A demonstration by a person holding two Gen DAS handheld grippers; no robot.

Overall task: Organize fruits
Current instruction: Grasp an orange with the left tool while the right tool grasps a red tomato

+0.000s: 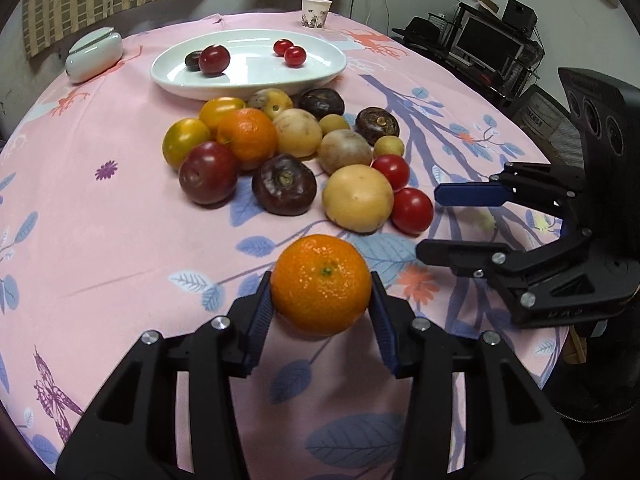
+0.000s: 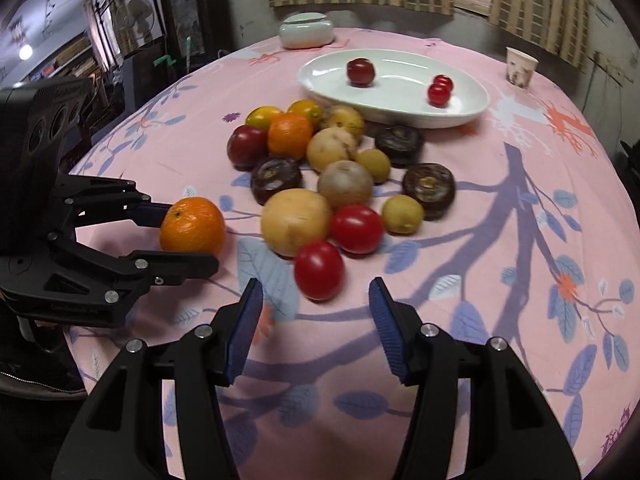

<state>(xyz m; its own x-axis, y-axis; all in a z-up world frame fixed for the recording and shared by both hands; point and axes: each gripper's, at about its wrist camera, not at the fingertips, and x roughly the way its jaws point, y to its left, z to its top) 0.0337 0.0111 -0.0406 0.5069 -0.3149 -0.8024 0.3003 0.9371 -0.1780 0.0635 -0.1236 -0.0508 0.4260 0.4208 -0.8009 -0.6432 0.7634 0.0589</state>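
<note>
My left gripper [image 1: 321,280] is shut on an orange [image 1: 320,284], its blue pads pressing both sides just above the pink floral cloth. In the right wrist view the same orange [image 2: 192,226] sits in the left gripper [image 2: 188,236] at the left. My right gripper [image 2: 315,284] is open with nothing between its pads; a red tomato [image 2: 319,270] lies just beyond its tips. A heap of mixed fruit [image 1: 288,148] covers the table's middle. Behind it a white oval plate [image 1: 256,64] holds two dark plums and two small red tomatoes. The right gripper [image 1: 432,220] reaches in from the right.
A paper cup [image 1: 316,12] stands at the table's far edge and a pale lidded ceramic jar [image 1: 94,54] at the far left. The round table's edge curves close on the right, with a desk and monitor [image 1: 488,44] beyond it.
</note>
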